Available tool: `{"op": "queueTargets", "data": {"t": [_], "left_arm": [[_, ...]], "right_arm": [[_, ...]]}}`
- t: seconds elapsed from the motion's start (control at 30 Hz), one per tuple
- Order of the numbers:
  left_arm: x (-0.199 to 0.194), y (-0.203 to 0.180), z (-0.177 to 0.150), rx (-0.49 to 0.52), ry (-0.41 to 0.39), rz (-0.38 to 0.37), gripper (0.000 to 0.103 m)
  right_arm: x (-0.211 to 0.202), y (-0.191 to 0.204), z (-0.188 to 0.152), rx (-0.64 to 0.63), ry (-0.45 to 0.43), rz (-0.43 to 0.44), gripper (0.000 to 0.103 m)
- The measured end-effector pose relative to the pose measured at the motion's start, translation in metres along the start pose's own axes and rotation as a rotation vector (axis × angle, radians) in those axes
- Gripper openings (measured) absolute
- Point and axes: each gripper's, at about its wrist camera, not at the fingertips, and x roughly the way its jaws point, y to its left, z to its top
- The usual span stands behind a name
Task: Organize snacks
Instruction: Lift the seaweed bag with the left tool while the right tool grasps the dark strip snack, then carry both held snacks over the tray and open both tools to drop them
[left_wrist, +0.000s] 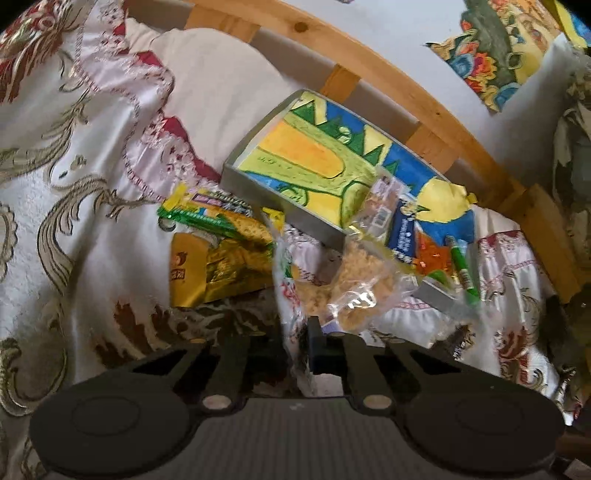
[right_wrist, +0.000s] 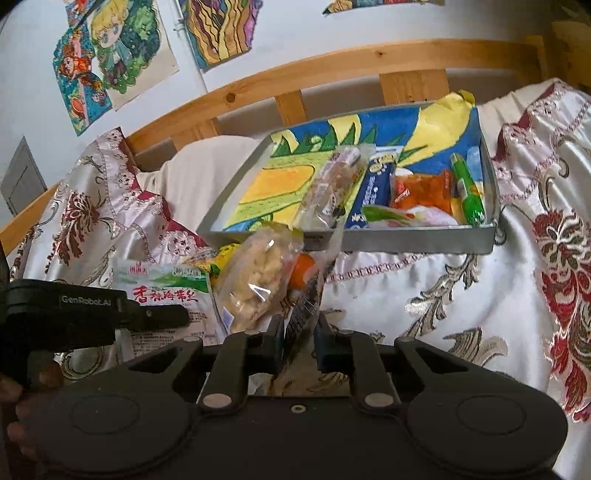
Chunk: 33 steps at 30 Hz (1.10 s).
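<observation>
Two grippers are each closed on a packet over a flowered bedspread (right_wrist: 443, 295). In the right wrist view, the right gripper (right_wrist: 301, 347) at six o'clock has its jaws drawn in on a clear wrapper (right_wrist: 303, 317) with dark print, which rises between them. The left gripper (left_wrist: 312, 350) enters that view at nine o'clock. Its jaws are together, seemingly clamped on the edge of a white packet (right_wrist: 162, 291) with red and green print, though the pinch itself is blurred. A clear bag of beige snacks (right_wrist: 255, 280) lies just beside both packets, leaning on the front wall of a grey tray (right_wrist: 491, 206) at one o'clock. The tray is lined with a coloured drawing. Inside it, from left to right, are a long clear packet (right_wrist: 332, 188), a blue packet (right_wrist: 373, 192), an orange packet (right_wrist: 421, 188) and a green tube (right_wrist: 469, 192). In the left wrist view, at ten o'clock of the gripper, a green-and-yellow packet (left_wrist: 221, 218) and a gold packet (left_wrist: 207, 273) lie on the cloth outside the tray.
</observation>
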Motion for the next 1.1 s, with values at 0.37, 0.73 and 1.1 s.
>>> {"op": "queueTargets", "data": {"t": [0.37,0.73,1.1], "left_arm": [[-0.032,-0.016,0.012,0.021,0.010,-0.012,0.006],[-0.021,-0.082,0.058,0.145,-0.087,-0.035,0.006],[0.050,-0.151,0.095,0.245,-0.098,-0.039,0.006]], "right_arm": [[-0.016,0.000,0.008,0.004,-0.063,0.018,0.014],[-0.018,-0.029,0.050,0.046,-0.212,0.011,0.014],[0.007,-0.085,0.090,0.171,-0.307,-0.007,0.014]]}}
